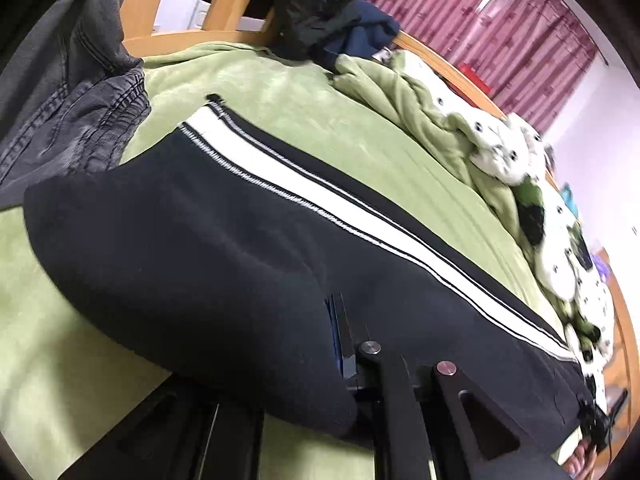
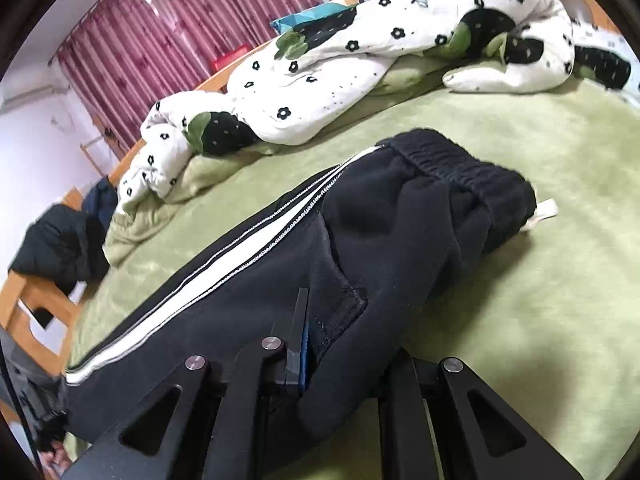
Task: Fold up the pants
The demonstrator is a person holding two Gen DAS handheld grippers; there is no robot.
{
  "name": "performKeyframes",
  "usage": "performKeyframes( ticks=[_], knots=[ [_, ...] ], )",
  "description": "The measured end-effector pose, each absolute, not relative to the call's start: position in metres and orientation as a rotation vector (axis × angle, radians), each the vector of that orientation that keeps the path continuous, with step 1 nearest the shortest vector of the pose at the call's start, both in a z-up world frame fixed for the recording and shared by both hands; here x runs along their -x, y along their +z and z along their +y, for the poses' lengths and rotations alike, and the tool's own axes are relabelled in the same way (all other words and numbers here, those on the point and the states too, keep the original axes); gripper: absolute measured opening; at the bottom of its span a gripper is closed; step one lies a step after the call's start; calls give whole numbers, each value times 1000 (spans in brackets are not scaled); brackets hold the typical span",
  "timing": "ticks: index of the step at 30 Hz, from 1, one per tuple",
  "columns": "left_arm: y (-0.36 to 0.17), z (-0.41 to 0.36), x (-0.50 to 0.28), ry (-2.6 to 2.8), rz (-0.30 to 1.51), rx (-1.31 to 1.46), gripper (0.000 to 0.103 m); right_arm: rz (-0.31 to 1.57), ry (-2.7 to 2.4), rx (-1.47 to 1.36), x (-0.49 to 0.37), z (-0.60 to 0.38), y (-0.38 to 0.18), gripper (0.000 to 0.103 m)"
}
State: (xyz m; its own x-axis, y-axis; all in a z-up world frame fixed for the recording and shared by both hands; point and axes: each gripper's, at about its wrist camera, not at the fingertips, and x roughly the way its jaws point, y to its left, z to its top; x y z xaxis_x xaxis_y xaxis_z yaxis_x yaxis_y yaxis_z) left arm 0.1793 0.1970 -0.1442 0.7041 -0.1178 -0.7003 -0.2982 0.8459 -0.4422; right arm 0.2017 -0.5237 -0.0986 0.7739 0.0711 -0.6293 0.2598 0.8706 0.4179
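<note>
Left gripper: my jaws are closed on a fold of the black pants; one finger shows, the rest is buried under the cloth draped over it. Fabric bunches up around the grip.

Right gripper: also clamped on the pants, pinching the fabric just beside the pocket opening. One finger visible, with a blue pad on its inner face; the other is hidden by cloth.

Pants lie lengthwise on the green blanket that covers the bed. White side stripe with zigzag edging runs along the leg. Elastic waistband sits at the far end in the right wrist view, a white drawstring end poking out beside it.

Beyond the pants: a white quilt with black flowers, crumpled along the far side of the bed. Grey denim garment near the cuff end in the left view. Dark clothing heaped at the wooden bed frame. Maroon curtain behind.
</note>
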Motion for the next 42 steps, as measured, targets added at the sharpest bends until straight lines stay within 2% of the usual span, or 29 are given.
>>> performKeyframes(
  ticks=[7,13,16,19,21,22,23,26,29,31,32,33,35,37,38,39,42],
  knots=[
    [-151,175,-84,-18,855,477,12,711,-92,-456,-108,-559,-94,11],
    [-178,160,-62,26,859,416,17,803,-115,-446,-68,-570,-149,14],
    [-179,159,-60,55,860,451,19,776,-135,-453,-60,-571,-149,21],
    [-174,156,-53,43,886,429,36,756,-167,-464,-54,-580,-138,34],
    [-169,153,-41,55,888,392,45,730,-210,-463,-54,-590,-133,51],
    [-167,151,-34,79,888,362,57,717,-234,-465,-54,-594,-131,54],
    [-165,148,-30,92,887,340,64,706,-249,-477,-57,-601,-130,56],
    [-159,140,-11,122,877,246,64,698,-272,-585,-78,-624,-134,60],
    [-152,135,5,163,859,188,66,761,-309,-625,-107,-633,-145,69],
    [-150,136,15,192,848,198,66,759,-365,-555,-118,-628,-141,58],
    [-149,138,19,196,844,206,66,744,-360,-504,-118,-625,-134,43],
    [-148,139,22,197,842,209,66,709,-331,-468,-115,-625,-123,37],
    [-142,138,24,203,830,199,66,593,-265,-483,-99,-634,-101,36],
    [-131,138,26,196,799,186,66,575,-261,-506,-97,-643,-98,36],
    [-126,139,27,188,780,187,66,597,-269,-501,-101,-644,-102,38],
    [-119,140,27,174,761,192,66,666,-286,-492,-108,-646,-112,45],
    [-106,140,20,136,720,191,66,825,-322,-462,-110,-647,-136,51]
  ],
)
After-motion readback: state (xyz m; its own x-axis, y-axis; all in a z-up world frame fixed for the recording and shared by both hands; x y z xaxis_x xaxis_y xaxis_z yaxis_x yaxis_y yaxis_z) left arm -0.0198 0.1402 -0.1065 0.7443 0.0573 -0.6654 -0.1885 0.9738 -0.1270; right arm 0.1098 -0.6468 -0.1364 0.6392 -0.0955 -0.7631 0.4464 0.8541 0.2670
